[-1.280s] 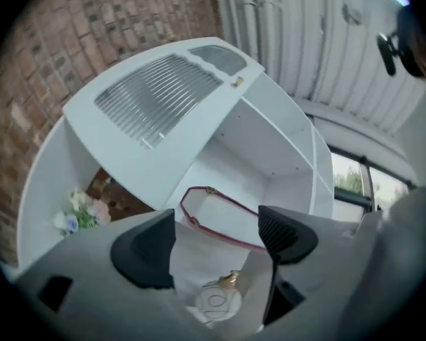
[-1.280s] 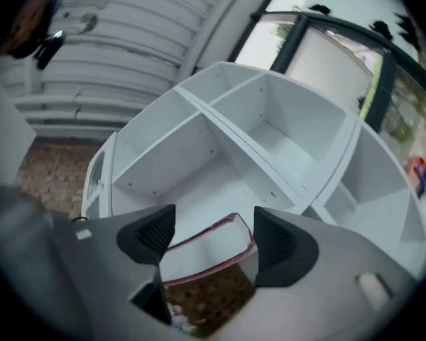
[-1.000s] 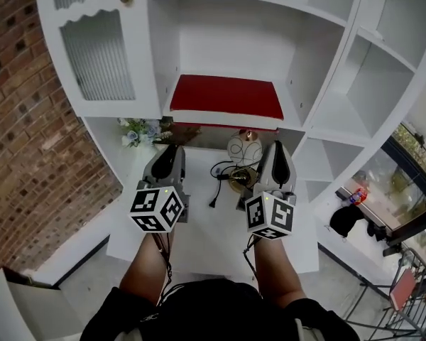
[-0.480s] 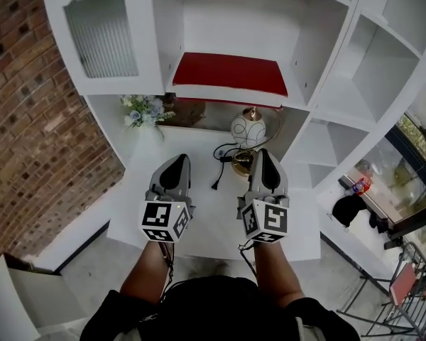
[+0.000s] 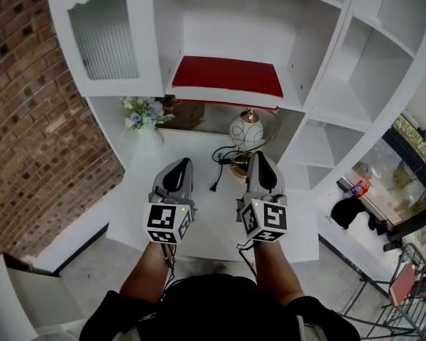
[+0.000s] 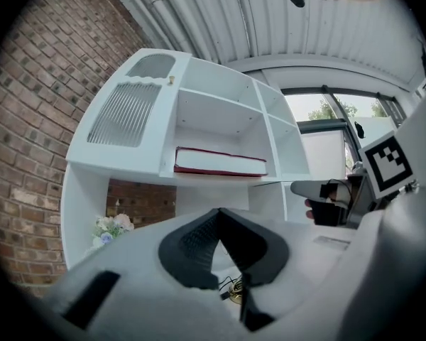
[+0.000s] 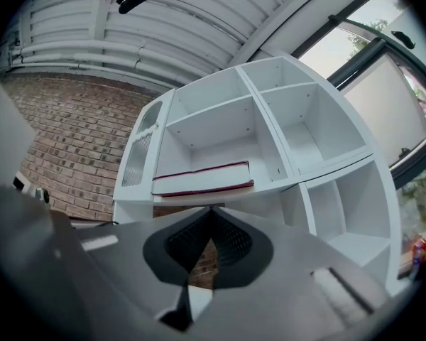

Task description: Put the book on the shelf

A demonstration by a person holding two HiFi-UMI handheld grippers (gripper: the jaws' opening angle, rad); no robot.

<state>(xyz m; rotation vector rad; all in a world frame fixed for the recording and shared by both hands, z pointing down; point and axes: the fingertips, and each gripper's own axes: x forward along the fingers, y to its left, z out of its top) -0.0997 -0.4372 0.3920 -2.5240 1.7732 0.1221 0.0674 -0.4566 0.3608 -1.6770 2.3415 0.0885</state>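
Two empty: left tool (image 5: 178, 165), right tool (image 5: 260, 158) closed; book (image 5: 228, 77) on shelf (image 5: 234, 27), well ahead.

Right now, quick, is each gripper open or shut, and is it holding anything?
Left gripper: shut, holding nothing.
Right gripper: shut, holding nothing.

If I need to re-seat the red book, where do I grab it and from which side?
Take the red book by its front long edge, where the pages face out, coming straight in from the open front. It lies flat, and the shelf's side walls flank its short ends. Probably one jaw over the cover, one under.
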